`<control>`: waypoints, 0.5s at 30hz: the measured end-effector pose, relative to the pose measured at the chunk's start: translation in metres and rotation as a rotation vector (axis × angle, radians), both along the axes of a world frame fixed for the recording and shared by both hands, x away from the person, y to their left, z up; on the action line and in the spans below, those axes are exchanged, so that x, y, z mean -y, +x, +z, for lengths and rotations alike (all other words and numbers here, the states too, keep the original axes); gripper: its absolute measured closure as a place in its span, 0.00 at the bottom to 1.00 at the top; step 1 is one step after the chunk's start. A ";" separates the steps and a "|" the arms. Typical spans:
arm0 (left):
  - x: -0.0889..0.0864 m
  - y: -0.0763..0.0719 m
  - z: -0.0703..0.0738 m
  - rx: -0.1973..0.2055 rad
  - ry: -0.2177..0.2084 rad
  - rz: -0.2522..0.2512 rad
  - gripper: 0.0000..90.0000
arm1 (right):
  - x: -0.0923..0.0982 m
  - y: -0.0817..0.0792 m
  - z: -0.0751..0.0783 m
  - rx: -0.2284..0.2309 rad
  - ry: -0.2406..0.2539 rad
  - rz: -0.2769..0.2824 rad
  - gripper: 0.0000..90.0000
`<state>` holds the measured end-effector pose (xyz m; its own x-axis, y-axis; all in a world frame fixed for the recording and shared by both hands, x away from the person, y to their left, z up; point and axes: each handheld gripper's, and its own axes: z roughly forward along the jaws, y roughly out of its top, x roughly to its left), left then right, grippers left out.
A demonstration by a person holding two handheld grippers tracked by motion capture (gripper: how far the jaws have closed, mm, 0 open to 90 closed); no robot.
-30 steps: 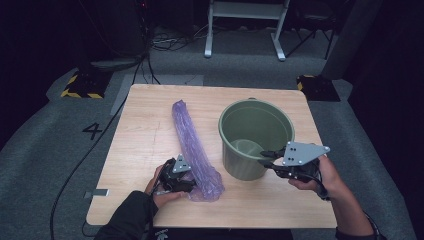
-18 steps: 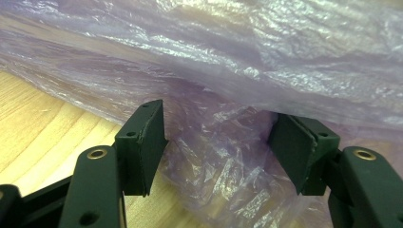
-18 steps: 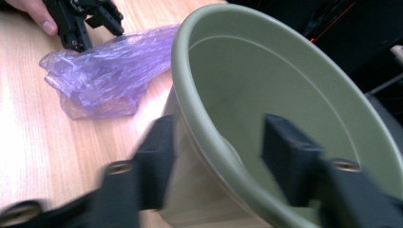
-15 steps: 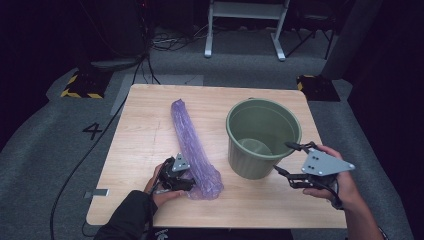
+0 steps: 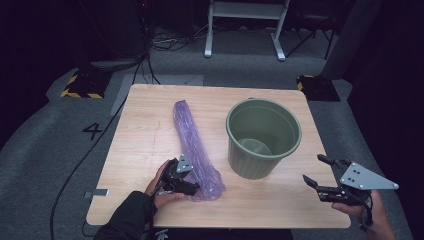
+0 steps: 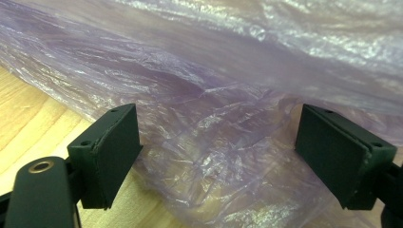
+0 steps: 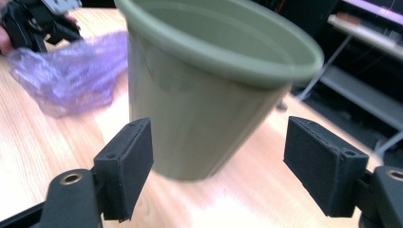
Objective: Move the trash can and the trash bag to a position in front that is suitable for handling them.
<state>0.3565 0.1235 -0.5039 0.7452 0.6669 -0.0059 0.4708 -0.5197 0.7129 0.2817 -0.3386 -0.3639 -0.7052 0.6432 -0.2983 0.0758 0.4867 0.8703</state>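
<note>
The left tongs (image 5: pixel 192 186) rest low on the counter (image 5: pixel 145 130) at the near end of a crumpled purple plastic bag (image 5: pixel 192 142); their jaws stand wide apart, with the film bulging between them in the left gripper view (whether the pads actually touch it I cannot tell) — nothing is pinched. The right tongs (image 5: pixel 316 172) hover off the counter's near right corner, jaws spread wide and holding nothing; they point toward a green bucket (image 5: pixel 263 137), well apart from it. The bag lies long and narrow, running from mid-counter back toward the far edge; the bucket stands upright just beside it on the right — empty as far as its inside shows.
</note>
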 end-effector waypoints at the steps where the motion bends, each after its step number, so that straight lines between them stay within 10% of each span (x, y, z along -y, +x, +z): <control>1: 0.001 0.000 0.000 0.000 0.000 0.001 0.16 | 0.002 0.001 -0.007 -0.020 0.010 -0.009 0.27; 9: 0.001 -0.001 0.000 -0.004 -0.001 0.002 0.16 | -0.012 0.033 -0.078 -0.242 0.070 -0.031 0.28; 15: 0.001 -0.001 0.000 -0.005 0.001 0.001 0.15 | -0.034 0.052 -0.096 -0.268 0.077 -0.003 0.28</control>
